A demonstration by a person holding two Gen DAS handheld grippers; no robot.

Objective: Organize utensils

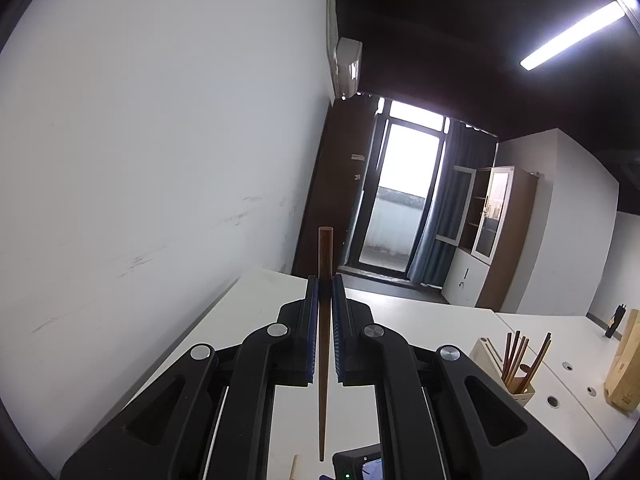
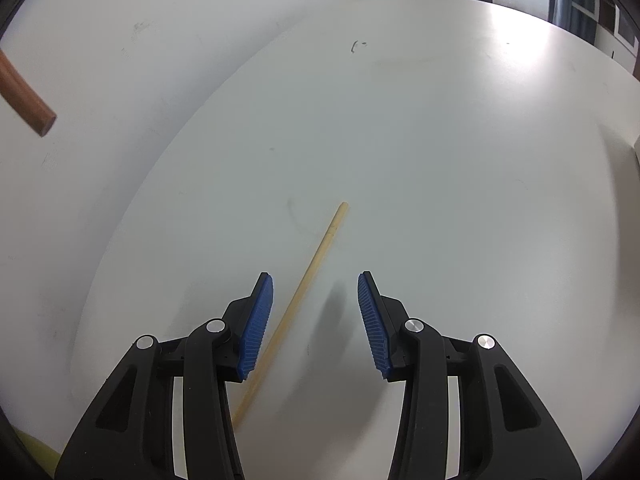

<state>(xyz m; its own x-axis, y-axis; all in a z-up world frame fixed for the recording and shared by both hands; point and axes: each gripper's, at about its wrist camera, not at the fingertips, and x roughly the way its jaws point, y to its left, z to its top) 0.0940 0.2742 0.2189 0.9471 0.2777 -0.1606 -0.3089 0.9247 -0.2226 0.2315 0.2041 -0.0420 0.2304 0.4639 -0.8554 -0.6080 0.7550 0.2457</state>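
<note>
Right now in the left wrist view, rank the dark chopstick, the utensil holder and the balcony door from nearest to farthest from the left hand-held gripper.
1. Dark chopstick: clamped between the left hand-held gripper pads.
2. Utensil holder: on the table, lower right.
3. Balcony door: far end of the room, centre.

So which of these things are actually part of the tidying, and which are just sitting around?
Part of the job:
- dark chopstick, clamped in the left tool
- pale chopstick lying on the table, below the open right tool
- wooden holder with chopsticks already in it

Just lying about:
- wooden block
- cabinet
- air conditioner
</note>
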